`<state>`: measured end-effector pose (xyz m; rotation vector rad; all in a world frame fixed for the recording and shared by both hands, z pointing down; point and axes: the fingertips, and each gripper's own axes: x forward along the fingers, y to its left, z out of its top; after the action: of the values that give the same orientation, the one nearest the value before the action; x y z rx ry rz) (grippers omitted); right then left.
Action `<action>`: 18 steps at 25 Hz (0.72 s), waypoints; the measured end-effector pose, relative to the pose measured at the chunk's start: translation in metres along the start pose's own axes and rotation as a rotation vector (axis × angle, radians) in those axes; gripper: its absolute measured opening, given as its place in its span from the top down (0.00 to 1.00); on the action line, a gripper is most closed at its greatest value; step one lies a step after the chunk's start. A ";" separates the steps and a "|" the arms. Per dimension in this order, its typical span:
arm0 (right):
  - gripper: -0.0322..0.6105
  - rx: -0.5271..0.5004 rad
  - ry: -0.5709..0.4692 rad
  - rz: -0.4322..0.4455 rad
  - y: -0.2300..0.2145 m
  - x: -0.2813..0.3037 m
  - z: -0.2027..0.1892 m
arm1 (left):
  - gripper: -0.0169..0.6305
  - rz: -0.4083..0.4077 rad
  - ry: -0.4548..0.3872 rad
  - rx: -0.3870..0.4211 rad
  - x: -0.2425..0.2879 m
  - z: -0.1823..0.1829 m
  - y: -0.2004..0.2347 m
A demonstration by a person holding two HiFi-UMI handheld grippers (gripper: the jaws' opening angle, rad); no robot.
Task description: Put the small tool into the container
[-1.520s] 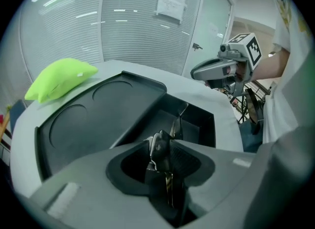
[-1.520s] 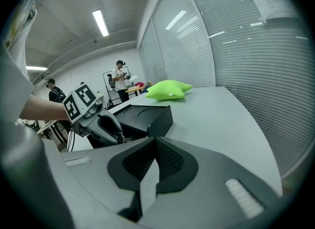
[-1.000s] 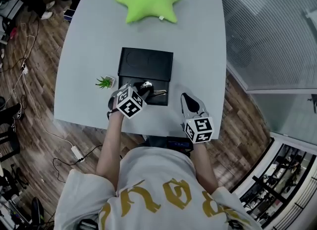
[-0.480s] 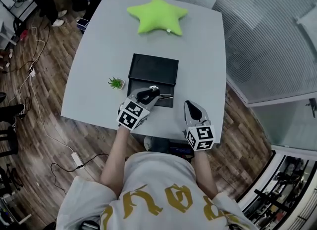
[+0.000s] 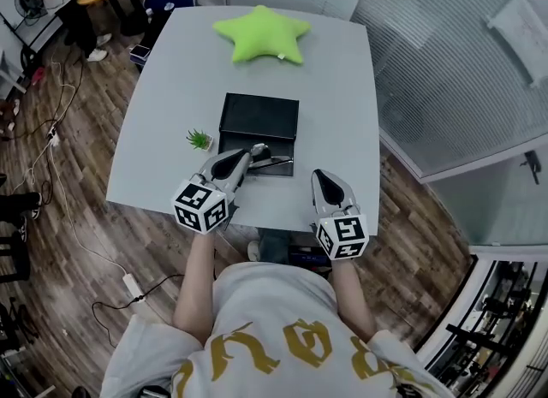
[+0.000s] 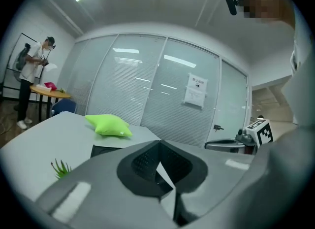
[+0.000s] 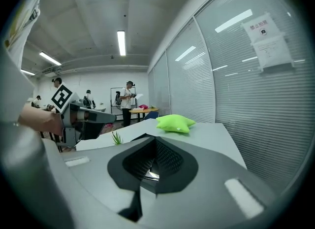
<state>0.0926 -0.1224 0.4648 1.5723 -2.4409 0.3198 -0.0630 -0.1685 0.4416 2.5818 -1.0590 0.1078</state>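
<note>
Although both tools hang over the near edge of the grey surface, neither has hold of anything. At the left stands a small potted plant, just beside the left wall of the black container. The left tool has its jaws closed together, with only a small gap behind the meeting tips. It points at the container's near left corner, and its cube bears black-and-white square markers. The small metal implement lies across the container's near part, just beside that tool's tip; whether the two touch cannot be told. A green star cushion lies at the surface's far edge. The right tool, its jaws likewise closed and empty, is right of the container and apart from it. On the glass wall a paper notice carries print too small to read. The gold lettering on the person's shirt is likewise illegible.
</note>
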 end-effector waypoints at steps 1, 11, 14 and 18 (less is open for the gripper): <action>0.92 0.009 0.002 -0.007 -0.001 -0.002 0.000 | 0.97 0.014 0.002 -0.004 -0.003 -0.002 0.001; 0.92 0.036 -0.005 -0.025 0.006 -0.017 -0.002 | 0.97 0.084 0.075 -0.029 -0.023 -0.024 0.004; 0.92 0.042 -0.001 -0.024 0.007 -0.018 -0.004 | 0.97 0.080 0.077 -0.024 -0.024 -0.023 0.003; 0.92 0.034 0.001 -0.016 0.011 -0.018 -0.005 | 0.97 0.072 0.071 -0.028 -0.024 -0.022 0.001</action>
<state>0.0903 -0.1008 0.4636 1.6040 -2.4336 0.3616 -0.0794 -0.1454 0.4572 2.4968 -1.1195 0.1993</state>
